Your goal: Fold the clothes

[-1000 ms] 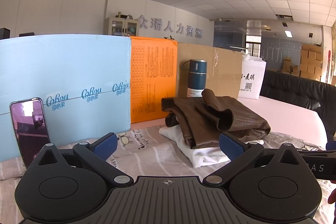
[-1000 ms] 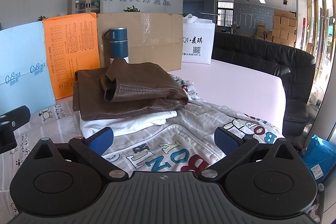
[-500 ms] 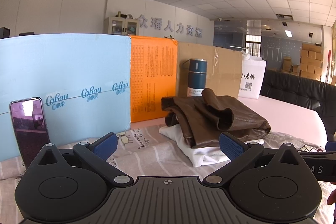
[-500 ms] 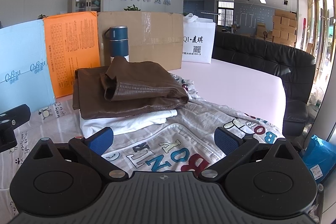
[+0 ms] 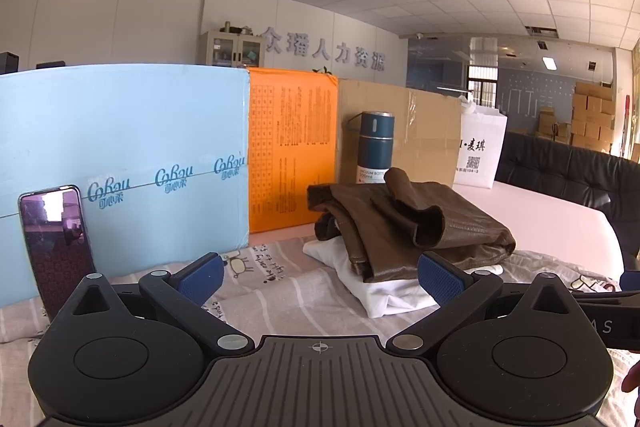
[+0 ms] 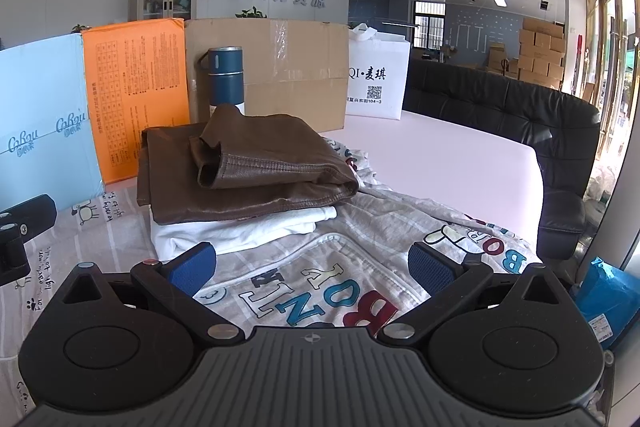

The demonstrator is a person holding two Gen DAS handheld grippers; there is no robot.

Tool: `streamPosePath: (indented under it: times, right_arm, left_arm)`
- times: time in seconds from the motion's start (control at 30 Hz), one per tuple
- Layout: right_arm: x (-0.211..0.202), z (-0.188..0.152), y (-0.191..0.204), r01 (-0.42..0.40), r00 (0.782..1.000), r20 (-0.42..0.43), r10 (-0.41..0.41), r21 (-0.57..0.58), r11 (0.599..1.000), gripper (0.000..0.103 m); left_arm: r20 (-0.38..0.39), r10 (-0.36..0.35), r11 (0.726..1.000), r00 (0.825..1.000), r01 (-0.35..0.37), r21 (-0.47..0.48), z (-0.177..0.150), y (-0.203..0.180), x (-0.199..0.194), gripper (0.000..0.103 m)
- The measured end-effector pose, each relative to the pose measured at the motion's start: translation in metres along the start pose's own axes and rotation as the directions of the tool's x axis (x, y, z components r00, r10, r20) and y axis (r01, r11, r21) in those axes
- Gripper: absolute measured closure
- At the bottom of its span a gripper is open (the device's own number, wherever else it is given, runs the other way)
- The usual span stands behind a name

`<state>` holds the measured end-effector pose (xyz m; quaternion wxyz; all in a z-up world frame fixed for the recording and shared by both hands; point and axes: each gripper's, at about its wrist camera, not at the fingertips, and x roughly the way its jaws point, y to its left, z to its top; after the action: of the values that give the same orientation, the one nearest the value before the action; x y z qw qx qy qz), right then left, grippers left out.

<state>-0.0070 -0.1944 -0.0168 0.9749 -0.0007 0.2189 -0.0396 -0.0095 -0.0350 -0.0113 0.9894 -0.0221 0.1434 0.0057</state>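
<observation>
Jaws gaping on your 2 grippers, left gripper [image 5: 319,273] and right gripper [image 6: 312,265], so pinch the grey letter-printed cotton garment [image 6: 320,291] by its corners, clear of the brown leather jacket [image 6: 244,167].

A brown leather jacket [image 6: 244,171] lies on a white garment [image 6: 240,233], at twelve o'clock from the black left tongs [image 5: 320,277] and black right tongs [image 6: 312,265], whose pads [image 6: 192,267] are blue. The sheet [image 6: 320,287] beneath is pale grey-striped with red, blue and yellow letters. At twelve o'clock stand a light blue board [image 5: 120,163], an orange board [image 5: 292,155], a brown carton [image 6: 280,67], a dark teal flask [image 6: 226,77] and a white bag [image 6: 378,79].
</observation>
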Motion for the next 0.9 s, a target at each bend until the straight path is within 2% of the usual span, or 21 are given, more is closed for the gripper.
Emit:
streamPosePath:
  times: [0.9]
  right_arm:
    - [0.0009,-0.0011,0.0026,0.002,1.000,-0.006,-0.002,-0.011,1.000,0.000]
  left_arm:
    - [0.003,0.017,1.000,1.000,-0.017,0.008,-0.0004,0.0003,0.0012,0.000]
